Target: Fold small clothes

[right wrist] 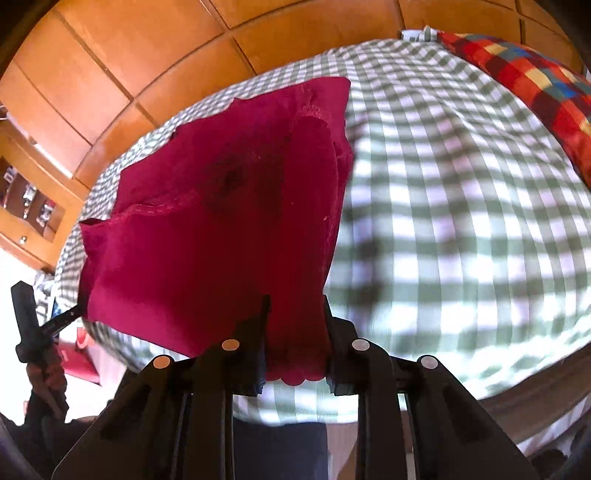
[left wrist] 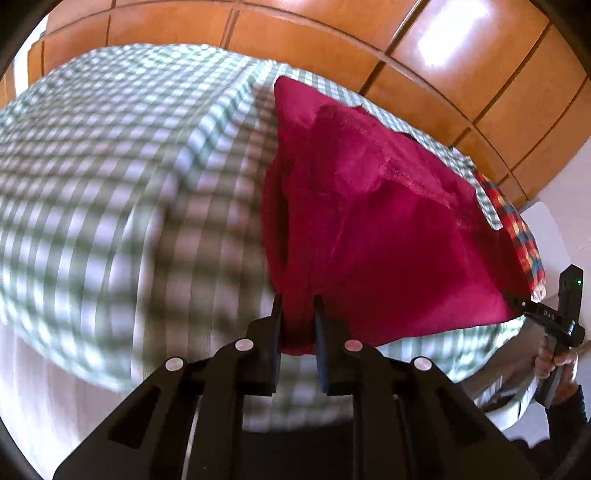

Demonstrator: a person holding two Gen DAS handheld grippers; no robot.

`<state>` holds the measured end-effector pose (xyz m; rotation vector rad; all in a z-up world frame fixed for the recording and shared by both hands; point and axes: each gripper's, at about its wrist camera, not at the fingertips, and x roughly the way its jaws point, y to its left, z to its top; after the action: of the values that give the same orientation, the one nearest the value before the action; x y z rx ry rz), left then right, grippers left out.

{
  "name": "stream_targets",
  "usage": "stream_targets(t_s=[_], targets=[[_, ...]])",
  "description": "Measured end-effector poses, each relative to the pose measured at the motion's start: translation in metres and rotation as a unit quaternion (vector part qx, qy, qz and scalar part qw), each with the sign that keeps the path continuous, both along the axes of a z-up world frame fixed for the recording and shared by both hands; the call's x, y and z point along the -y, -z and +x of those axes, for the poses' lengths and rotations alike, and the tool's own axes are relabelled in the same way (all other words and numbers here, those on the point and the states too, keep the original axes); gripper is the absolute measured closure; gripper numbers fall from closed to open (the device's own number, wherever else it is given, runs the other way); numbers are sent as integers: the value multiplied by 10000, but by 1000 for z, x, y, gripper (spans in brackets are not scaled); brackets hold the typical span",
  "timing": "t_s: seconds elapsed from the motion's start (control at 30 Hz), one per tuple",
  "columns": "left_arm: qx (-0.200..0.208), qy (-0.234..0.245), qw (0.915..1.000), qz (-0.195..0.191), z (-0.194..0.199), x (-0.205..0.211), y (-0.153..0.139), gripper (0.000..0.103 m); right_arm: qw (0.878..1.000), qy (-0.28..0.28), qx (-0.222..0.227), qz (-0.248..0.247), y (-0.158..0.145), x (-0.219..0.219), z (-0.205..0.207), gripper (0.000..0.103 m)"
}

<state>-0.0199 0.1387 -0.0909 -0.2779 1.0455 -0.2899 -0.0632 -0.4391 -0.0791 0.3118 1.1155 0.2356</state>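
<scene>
Both clamped on one crimson garment (left wrist: 369,221): left hand-held gripper (left wrist: 298,306) pinching one near corner, right hand-held gripper (right wrist: 295,306) pinching the other near corner, scalloped hem (right wrist: 295,376) between its fingers. Stretched between them over a bed under a green-and-white checked sheet (right wrist: 461,221). Multicoloured checked pillow (right wrist: 524,74) at the far edge. Wooden panelling (left wrist: 332,26) behind.

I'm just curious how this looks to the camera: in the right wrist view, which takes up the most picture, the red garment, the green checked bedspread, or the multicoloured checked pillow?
Largest to smallest as they appear:
1. green checked bedspread
2. red garment, though it looms because it hangs close to the lens
3. multicoloured checked pillow, partly cut off at the edge
</scene>
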Motion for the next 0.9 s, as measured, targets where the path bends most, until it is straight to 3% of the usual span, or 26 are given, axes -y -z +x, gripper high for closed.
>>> stream_targets(t_s=[0.03,0.1,0.17,0.2,0.27,0.57,0.73,0.8,0.83,0.87,0.9], targets=[[2,-5,10000,78,-7,0,1,87,10000,1,8,1,-1,1,0,80],[108,-109,9993,336,-13,3,-3,74,9999,111,-6,4,-3,4,5,65],[284,-196,9985,429,-13,2,-12,67,9997,208,119,-27,-9,9,7,55],[409,-263,9976,488,-10,1,-18,63,9994,267,204,-67,-13,9,9,44],[606,-329,9961,558,-1,0,-27,63,9986,361,360,-153,-20,9,12,34],[932,-102,9924,794,54,21,-41,63,9943,462,765,-583,-32,6,60,34],[754,52,9949,663,83,35,-32,58,9945,377,735,-640,-28,-1,93,45],[692,73,9957,608,91,40,-28,60,9949,279,656,-708,-23,-6,100,66],[672,108,9960,576,94,41,-27,65,9942,219,627,-841,-21,-9,102,71],[661,146,9962,556,94,42,-27,79,9938,187,623,-906,-20,-10,101,82],[669,190,9959,579,95,44,-27,85,9937,168,623,-919,-20,-12,99,90]])
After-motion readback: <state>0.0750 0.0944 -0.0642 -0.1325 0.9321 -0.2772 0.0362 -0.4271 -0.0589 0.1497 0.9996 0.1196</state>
